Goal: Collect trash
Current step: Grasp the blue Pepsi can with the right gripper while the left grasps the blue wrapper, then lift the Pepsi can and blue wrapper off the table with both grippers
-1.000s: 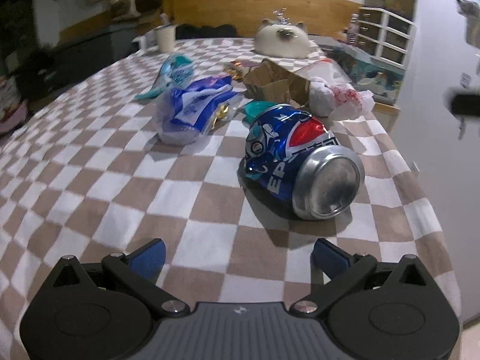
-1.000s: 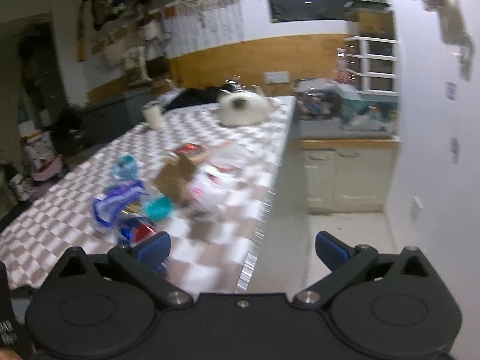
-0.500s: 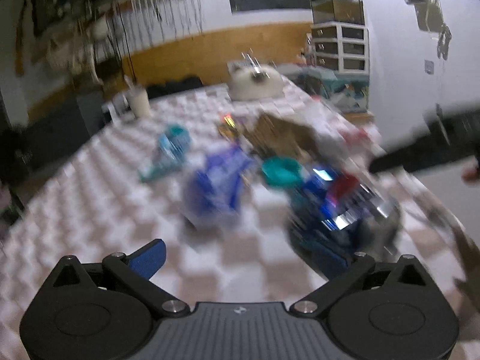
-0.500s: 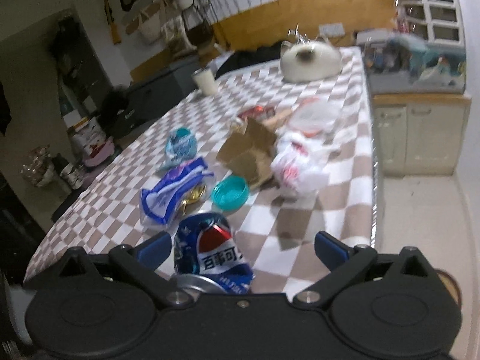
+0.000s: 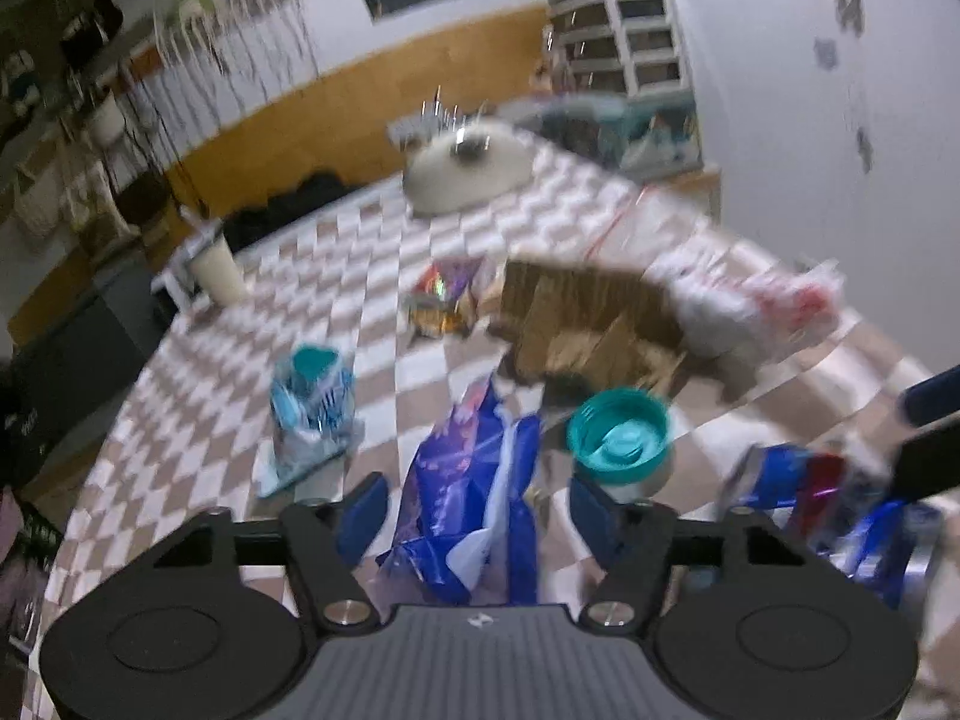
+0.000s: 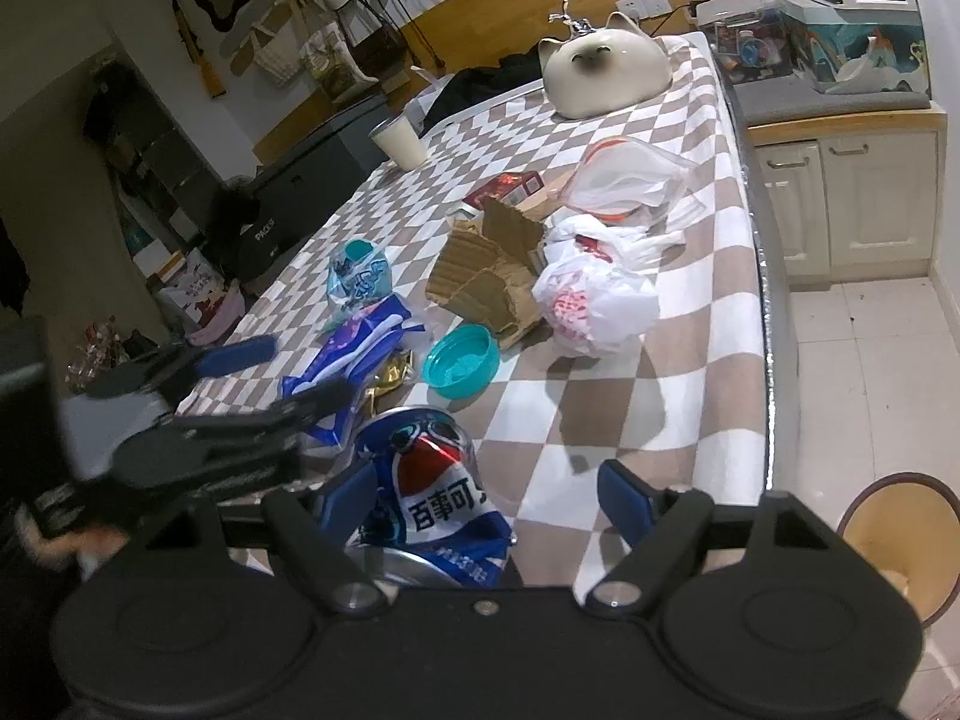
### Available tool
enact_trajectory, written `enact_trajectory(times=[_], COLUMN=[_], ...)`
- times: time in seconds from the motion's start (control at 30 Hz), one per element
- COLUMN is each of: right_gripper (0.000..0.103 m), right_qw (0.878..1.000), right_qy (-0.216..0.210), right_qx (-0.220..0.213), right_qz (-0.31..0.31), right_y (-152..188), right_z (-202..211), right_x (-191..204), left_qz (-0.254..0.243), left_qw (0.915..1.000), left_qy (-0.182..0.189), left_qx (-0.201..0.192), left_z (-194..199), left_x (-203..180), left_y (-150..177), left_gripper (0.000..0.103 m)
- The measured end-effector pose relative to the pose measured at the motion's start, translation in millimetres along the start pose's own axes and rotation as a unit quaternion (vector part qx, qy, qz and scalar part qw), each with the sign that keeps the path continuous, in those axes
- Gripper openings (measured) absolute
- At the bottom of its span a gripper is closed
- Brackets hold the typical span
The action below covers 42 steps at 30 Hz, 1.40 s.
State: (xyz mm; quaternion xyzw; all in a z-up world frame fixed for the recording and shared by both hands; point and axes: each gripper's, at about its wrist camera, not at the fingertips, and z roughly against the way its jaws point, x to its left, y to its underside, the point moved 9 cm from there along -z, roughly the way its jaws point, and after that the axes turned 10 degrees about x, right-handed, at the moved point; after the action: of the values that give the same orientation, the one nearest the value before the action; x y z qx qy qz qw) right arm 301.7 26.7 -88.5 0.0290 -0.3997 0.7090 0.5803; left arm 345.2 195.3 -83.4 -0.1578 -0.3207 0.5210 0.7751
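1. While both grippers work over the checkered tablecloth (image 6: 690, 312), trash lies scattered along its near half.
2. Left gripper (image 5: 474, 507): jaws closing, blue crumpled wrapper (image 5: 474, 480) between the blue pads; the blur hides whether the pads press on it yet.
3. Right gripper (image 6: 480, 501): jaws closing, crushed Pepsi can (image 6: 432, 480) between the pads; left pad right beside the can, right pad clearly apart from it, so no grip.
4. Can lies on its side at the near table edge, silver end toward the right wrist camera.
5. Teal lid (image 6: 461, 360) sits open side up just beyond the can, beside the wrapper.
6. Torn cardboard (image 6: 486, 276) lies behind the lid, touching the white plastic bag (image 6: 594, 294) with red print.
7. Clear zip bag (image 6: 630, 180) lies beyond the white bag; a red packet (image 6: 504, 187) is just left of it.
8. Small teal-and-white pouch (image 6: 357, 276) stands left of the cardboard.
9. Pale cup (image 6: 399, 141) stands at the far left table edge; cat-shaped cushion (image 6: 606, 75) rests at the far end.
10. Left wrist view is motion-blurred; the right gripper's finger shows at its right edge.
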Motion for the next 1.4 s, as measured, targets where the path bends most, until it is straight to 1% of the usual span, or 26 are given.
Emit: enact_trajectory(times=[0.03,0.1,0.13,0.17,0.2,0.27,0.37,0.47,0.53,0.57,0.63,0.7,0.73,0.8,0.83,0.87,0.9,0.97,1.07,1.17,1.23,1.33,1.4], right_gripper=[0.082,0.082,0.082,0.082,0.082,0.082,0.082,0.082,0.081,0.080,0.078,0.076,0.073,0.062,0.061,0.059,0.054,0.049,0.049,0.049,0.049,0.049,0.050], right_qw=[1.000,1.000,1.000,1.000,1.000,1.000,1.000,1.000,1.000,1.000,0.999,0.999,0.998,0.996,0.995,0.995,0.994,0.990,0.986,0.988,0.990,0.990,0.991], right_qy=[0.000,0.000,0.001,0.001,0.001,-0.001,-0.006,-0.012,-0.012,-0.013,-0.018,-0.029,-0.036,-0.051,-0.060,-0.068,-0.076,-0.106,-0.137,-0.124,-0.099,-0.073,-0.056], right_qx=[0.000,0.000,0.001,0.001,0.002,0.003,0.009,0.013,0.015,0.016,0.021,0.029,0.034,0.046,0.050,0.050,0.053,0.064,0.071,0.072,0.090,0.109,0.117], right_qz=[-0.002,-0.004,-0.005,-0.004,-0.004,-0.006,-0.011,-0.015,-0.018,-0.019,-0.024,-0.032,-0.036,-0.051,-0.057,-0.059,-0.060,-0.065,-0.063,-0.050,-0.051,-0.043,-0.024], right_y=[0,-1,-1,-1,-1,-1,0,2,3,2,3,4,5,8,10,11,12,14,17,16,17,18,17], right_z=[1,3,3,4,4,4,2,1,-1,-2,-4,-9,-12,-18,-21,-22,-22,-22,-18,-17,-24,-38,-45], right_x=[-1,-3,-4,-5,-6,-6,-7,-8,-9,-9,-10,-11,-12,-13,-13,-12,-10,-3,10,16,17,25,34], left_qz=[0.002,0.004,0.006,0.009,0.013,0.025,0.058,0.097,0.125,0.141,0.167,0.185,0.187,0.183,0.181,0.174,0.166,0.160,0.169,0.181,0.181,0.181,0.185], left_qw=[0.9999,0.9997,0.9996,0.9996,0.9996,0.9995,0.9983,0.9951,0.9916,0.9892,0.9836,0.9772,0.9752,0.9726,0.9720,0.9728,0.9746,0.9762,0.9738,0.9687,0.9682,0.9685,0.9679], left_qy=[-0.004,-0.011,-0.013,-0.010,-0.007,-0.007,-0.003,-0.002,0.008,0.018,0.050,0.093,0.111,0.139,0.147,0.150,0.146,0.141,0.145,0.163,0.168,0.167,0.167], left_qx=[0.009,0.023,0.025,0.025,0.023,0.015,-0.002,-0.022,-0.032,-0.037,-0.045,-0.045,-0.043,-0.036,-0.033,-0.030,-0.033,-0.040,-0.045,-0.047,-0.042,-0.038,-0.031], left_z=[-5,-15,-16,-17,-16,-11,0,18,31,39,53,62,64,65,64,63,62,61,58,55,53,51,50], left_x=[1,6,8,8,8,11,21,32,36,37,32,18,9,-10,-18,-27,-33,-39,-39,-39,-42,-44,-42], left_y=[0,0,0,0,0,1,6,15,20,24,30,37,41,48,51,54,56,58,62,65,68,72,74], left_gripper=[0.055,0.053,0.051,0.047,0.045,0.033,0.030,0.030,0.030,0.030,0.030,0.030,0.030,0.030,0.030,0.030,0.030,0.030,0.030,0.030,0.030,0.029,0.029])
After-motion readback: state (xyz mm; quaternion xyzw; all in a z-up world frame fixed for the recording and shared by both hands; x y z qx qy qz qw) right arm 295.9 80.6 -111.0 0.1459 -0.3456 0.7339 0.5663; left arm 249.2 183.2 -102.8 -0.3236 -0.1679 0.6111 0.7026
